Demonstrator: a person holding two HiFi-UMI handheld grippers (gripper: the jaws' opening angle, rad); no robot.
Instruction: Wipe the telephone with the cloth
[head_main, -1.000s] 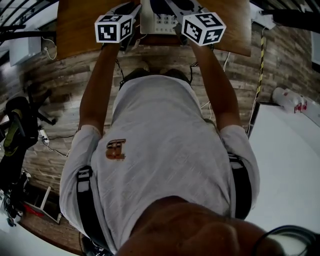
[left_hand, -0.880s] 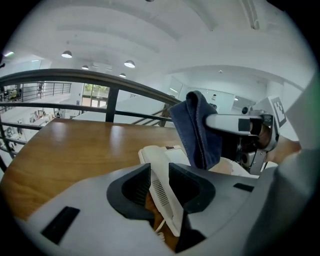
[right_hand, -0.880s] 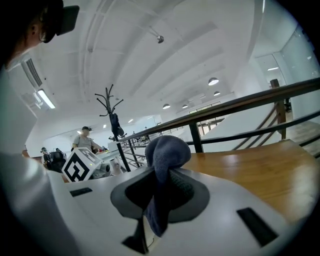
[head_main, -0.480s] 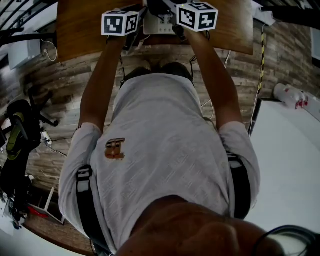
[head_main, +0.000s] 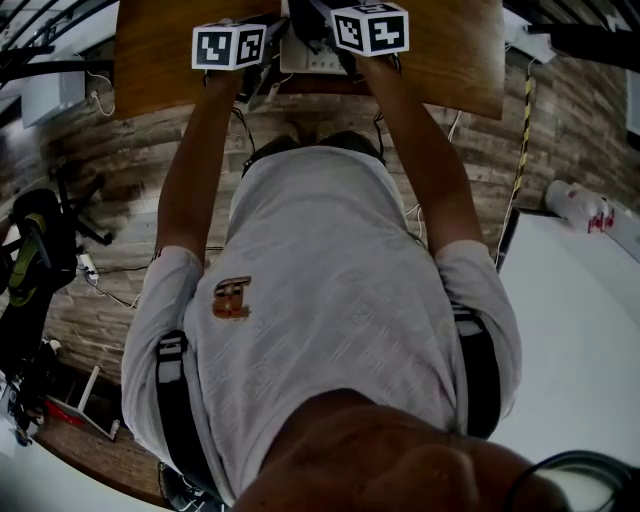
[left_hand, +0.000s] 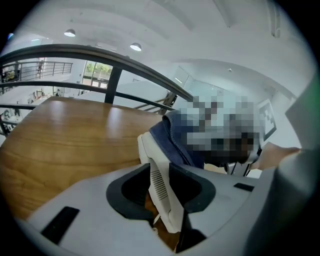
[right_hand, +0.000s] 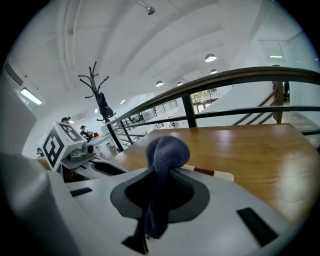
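Cloth (right_hand: 167, 150) in right tongs (right_hand: 159, 192)

A dark navy fleecy cloth (right_hand: 167, 150) is hanging mid-frame, standing out against the right gripper's (right_hand: 161, 175) pale grey shell and charcoal pads. An off-white plastic telephone (left_hand: 159, 185) is showing a finely ribbed grille low in the left gripper view, with a honey-brown, streaky-grained wooden table (left_hand: 70, 145) glowing behind it. Along the head view's top, white cubes (head_main: 228, 45) are displaying black square markers. A pale grey, faintly patterned shirt (head_main: 330, 300) is carrying an orange-brown emblem (head_main: 231, 298) above grey-brown floor planks (head_main: 120, 200).
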